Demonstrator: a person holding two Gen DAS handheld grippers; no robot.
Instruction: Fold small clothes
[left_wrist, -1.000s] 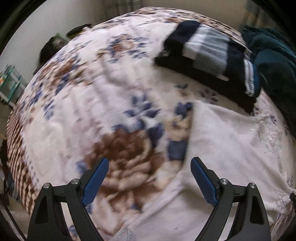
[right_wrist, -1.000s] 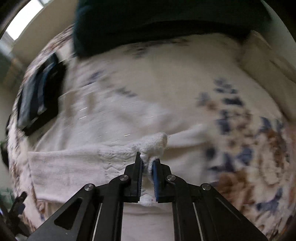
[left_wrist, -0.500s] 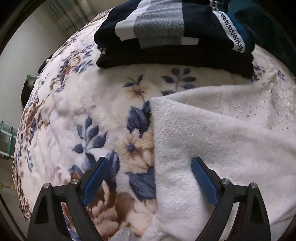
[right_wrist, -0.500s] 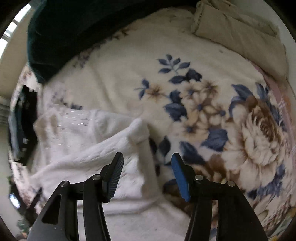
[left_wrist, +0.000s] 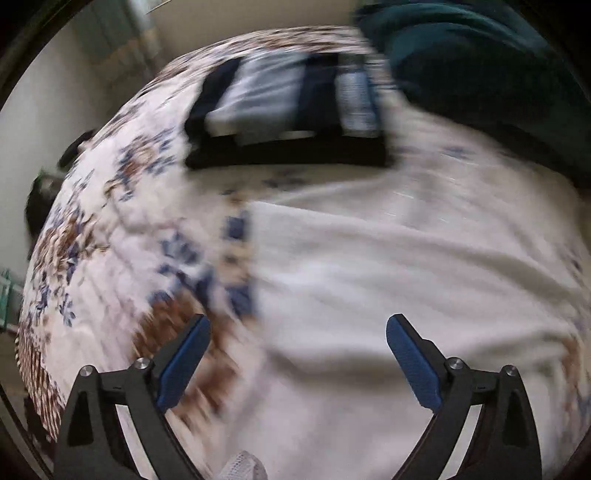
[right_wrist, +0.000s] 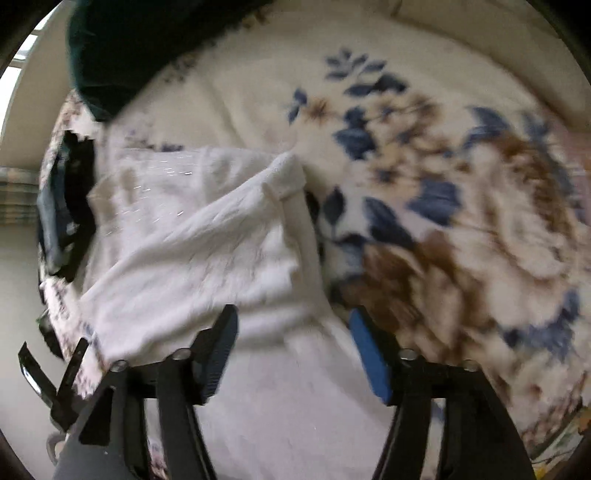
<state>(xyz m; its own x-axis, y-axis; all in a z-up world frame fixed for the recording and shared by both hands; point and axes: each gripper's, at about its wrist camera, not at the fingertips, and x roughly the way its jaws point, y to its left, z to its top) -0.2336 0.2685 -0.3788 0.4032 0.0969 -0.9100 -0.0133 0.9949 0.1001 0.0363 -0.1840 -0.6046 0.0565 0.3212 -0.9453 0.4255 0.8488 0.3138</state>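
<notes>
Both wrist views close, angled down, sharing white sweater (left_wrist: 388, 280) (right_wrist: 192, 243)

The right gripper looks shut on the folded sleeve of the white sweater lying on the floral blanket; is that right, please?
Not quite: the right gripper is open, fingers apart and holding nothing, as the right wrist view shows. The white sweater does lie on the floral blanket.

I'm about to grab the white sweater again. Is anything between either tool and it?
Nothing visible. Both the left tool and right tool are open directly over the white sweater; the folded dark stack lies beyond it.
</notes>
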